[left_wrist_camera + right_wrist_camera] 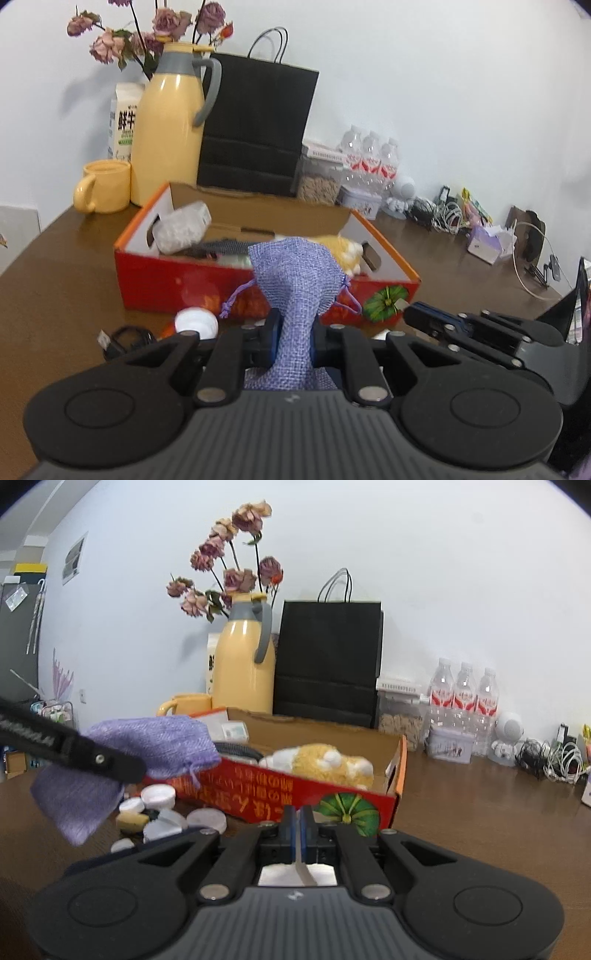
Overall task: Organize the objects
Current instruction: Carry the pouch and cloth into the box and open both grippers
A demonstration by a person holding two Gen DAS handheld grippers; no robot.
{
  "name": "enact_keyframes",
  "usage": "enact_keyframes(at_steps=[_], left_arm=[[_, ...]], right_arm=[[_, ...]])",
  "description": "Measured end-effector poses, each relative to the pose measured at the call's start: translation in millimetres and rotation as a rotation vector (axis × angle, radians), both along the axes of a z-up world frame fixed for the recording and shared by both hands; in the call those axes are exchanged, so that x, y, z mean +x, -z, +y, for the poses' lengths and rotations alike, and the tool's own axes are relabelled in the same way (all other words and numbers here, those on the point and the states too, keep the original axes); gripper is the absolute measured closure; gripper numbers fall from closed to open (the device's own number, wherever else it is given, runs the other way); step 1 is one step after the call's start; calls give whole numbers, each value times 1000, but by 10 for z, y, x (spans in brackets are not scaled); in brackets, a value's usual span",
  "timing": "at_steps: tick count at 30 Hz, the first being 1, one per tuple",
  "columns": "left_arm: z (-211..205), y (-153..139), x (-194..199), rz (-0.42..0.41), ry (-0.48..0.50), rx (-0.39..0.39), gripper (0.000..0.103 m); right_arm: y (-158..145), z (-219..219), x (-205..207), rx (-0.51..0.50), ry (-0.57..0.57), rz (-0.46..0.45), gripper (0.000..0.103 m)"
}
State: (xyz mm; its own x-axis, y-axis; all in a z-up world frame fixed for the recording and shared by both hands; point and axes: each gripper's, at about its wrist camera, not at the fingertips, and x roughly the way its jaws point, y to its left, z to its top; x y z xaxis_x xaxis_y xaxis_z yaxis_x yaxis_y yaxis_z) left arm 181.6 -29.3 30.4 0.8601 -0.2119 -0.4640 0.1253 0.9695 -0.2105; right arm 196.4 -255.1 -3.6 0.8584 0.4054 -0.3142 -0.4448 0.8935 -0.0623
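A purple woven drawstring pouch [295, 273] hangs clear of the table, and my left gripper [294, 325] is shut on its lower part. It hangs just in front of the red cardboard box [177, 280] with the orange rim. Inside the box lie a yellow and white plush toy [325, 762], a white packet [183, 227] and a dark item. In the right wrist view the pouch [166, 742] and left gripper [125, 770] are at the left, over several white round lids [159, 795]. My right gripper [298, 823] is shut near the box's front corner, and a pale patch shows under its jaws.
Behind the box stand a yellow thermos jug [166, 129], a yellow mug [103, 186], a black paper bag [255, 125], a food jar [319, 181] and water bottles [369, 158]. A black cable [125, 338] lies at front left. Cables and a tissue box [487, 242] sit at right.
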Motion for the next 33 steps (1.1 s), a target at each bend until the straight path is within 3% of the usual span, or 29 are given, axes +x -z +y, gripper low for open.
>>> enact_keyframes(at_steps=[9, 19, 26, 33], left_arm=[[62, -211, 377, -69, -24, 7, 88], [109, -299, 1026, -114, -61, 16, 88], [105, -154, 1545, -86, -101, 23, 88], [136, 55, 1790, -49, -120, 52, 88]], right_arm=[[-400, 169, 122, -3, -34, -95, 101], [-691, 476, 782, 17, -27, -111, 101], [-617, 641, 1328, 41, 15, -62, 101], [-399, 621, 1609, 55, 43, 12, 101]])
